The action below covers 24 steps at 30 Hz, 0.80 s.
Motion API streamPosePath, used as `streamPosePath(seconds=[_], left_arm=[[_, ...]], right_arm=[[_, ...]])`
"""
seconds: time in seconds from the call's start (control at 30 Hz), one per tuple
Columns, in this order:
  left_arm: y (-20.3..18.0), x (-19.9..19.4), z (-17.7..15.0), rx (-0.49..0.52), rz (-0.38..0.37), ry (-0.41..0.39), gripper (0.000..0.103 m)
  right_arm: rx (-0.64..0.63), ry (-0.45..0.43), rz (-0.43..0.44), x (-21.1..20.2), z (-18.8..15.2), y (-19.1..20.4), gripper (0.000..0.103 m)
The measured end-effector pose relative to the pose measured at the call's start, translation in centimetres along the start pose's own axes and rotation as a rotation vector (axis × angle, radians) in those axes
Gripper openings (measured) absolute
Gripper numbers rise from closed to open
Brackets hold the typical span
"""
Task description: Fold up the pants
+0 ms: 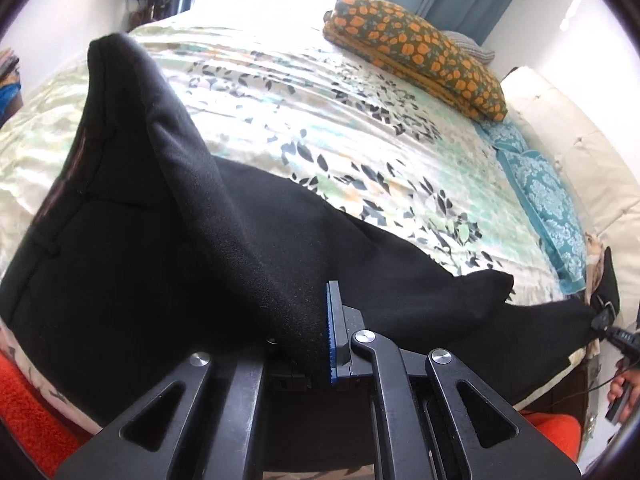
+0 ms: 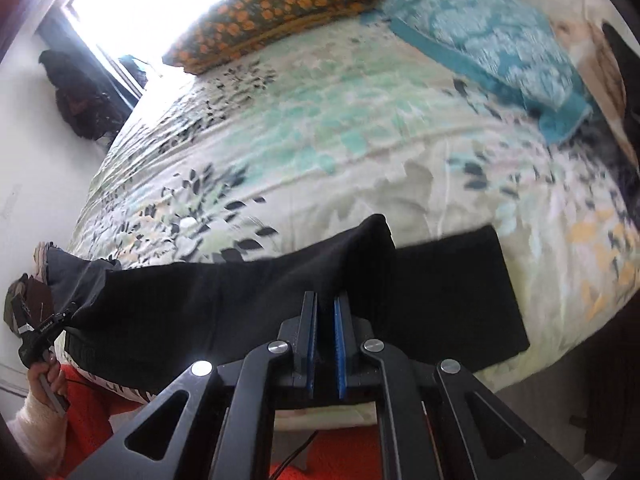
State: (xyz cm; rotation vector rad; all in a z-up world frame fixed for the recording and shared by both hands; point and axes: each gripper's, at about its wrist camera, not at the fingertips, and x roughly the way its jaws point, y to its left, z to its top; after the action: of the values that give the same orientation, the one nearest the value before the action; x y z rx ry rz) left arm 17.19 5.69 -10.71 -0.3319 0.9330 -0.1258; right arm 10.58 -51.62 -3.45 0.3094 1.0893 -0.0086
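Black pants (image 1: 168,240) lie across the near edge of a floral bedspread (image 1: 320,112). My left gripper (image 1: 316,336) is shut on the waist end of the pants and lifts a fold of cloth up in front of the camera; only its blue-padded right finger shows. My right gripper (image 2: 326,320) is shut on the leg end of the pants (image 2: 240,300), pinching a raised fold between its blue pads. One leg hem (image 2: 460,292) lies flat to the right. The right gripper also shows at the far right of the left wrist view (image 1: 604,320).
A folded orange-flowered blanket (image 1: 416,52) and a teal patterned pillow (image 1: 540,200) lie at the far side of the bed. A cream headboard (image 1: 580,152) is at the right. Red fabric (image 2: 320,456) is below the bed edge. A bright window (image 2: 152,4) is behind.
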Motion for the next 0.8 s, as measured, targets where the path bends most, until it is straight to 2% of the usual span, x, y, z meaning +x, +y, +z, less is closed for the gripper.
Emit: streamPosePath(seconds=[0.07, 0.13, 0.23, 0.3, 0.4, 0.53, 0.6, 0.67, 0.73, 0.8], left_arm=[[0.3, -0.7, -1.6, -0.010, 0.018, 0.010, 0.003], [0.8, -0.4, -4.1, -0.023, 0.037, 0.073, 0.003], [0.6, 0.8, -7.2, -0.013, 0.060, 0.166, 0.004], [-0.2, 1.4, -7.5, -0.003, 0.048, 0.198, 0.004], [-2.0, 1.4, -6.9, 0.005, 0.020, 0.185, 0.004], [-4.4, 1.6, -6.6, 0.029, -0.002, 0.160, 0.004], [-5.2, 2.3, -7.1, 0.061, 0.001, 0.180, 0.005], [-5.2, 3.4, -8.1, 0.085, 0.023, 0.219, 0.005], [-5.0, 4.3, -8.7, 0.074, 0.028, 0.255, 0.005], [-5.1, 4.3, -8.7, 0.091, 0.028, 0.254, 0.006]], right_arm=[[-0.093, -0.022, -0.015, -0.8, 1.0, 1.9, 0.008], [-0.131, 0.008, -0.065, 0.2, 0.4, 1.7, 0.008], [-0.041, 0.107, -0.134, 3.3, -2.2, -2.6, 0.008], [0.030, 0.132, -0.175, 4.3, -3.8, -5.3, 0.008], [0.101, 0.093, -0.177, 3.7, -4.4, -7.4, 0.008], [0.081, -0.002, -0.221, 0.9, -2.9, -7.9, 0.008], [0.092, -0.030, -0.247, 0.3, -2.3, -8.6, 0.008], [0.102, 0.004, -0.284, 1.2, -2.6, -9.9, 0.008], [0.153, 0.088, -0.286, 3.3, -3.6, -11.8, 0.008], [0.196, 0.109, -0.278, 4.4, -4.6, -13.0, 0.008]])
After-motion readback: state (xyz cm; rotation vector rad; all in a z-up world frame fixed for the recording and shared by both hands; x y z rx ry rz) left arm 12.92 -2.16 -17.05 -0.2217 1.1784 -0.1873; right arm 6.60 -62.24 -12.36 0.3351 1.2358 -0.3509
